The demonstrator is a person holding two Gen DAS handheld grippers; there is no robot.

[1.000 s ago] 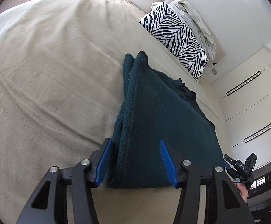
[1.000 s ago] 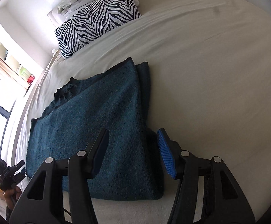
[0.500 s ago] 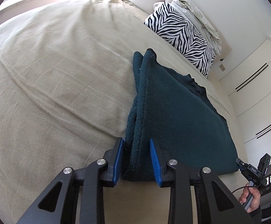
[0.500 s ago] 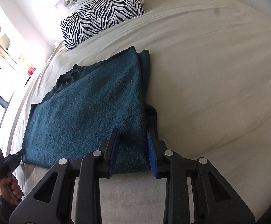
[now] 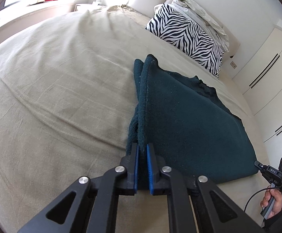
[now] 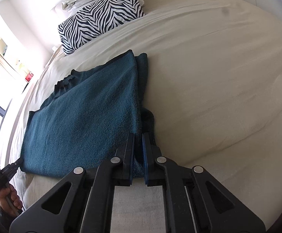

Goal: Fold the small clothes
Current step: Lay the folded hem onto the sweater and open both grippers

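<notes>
Teal sweater [image 5: 189, 120] lies folded on the bed [image 5: 63, 89]; left hand-held gripper [image 5: 142, 155] and right hand-held gripper [image 6: 138, 147] each clamp a near corner.

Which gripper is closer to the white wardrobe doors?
Right. The right gripper clamps the teal sweater at its corner on the side of the wardrobe doors; the left gripper clamps the opposite corner, with the whole sweater between it and the doors.
</notes>
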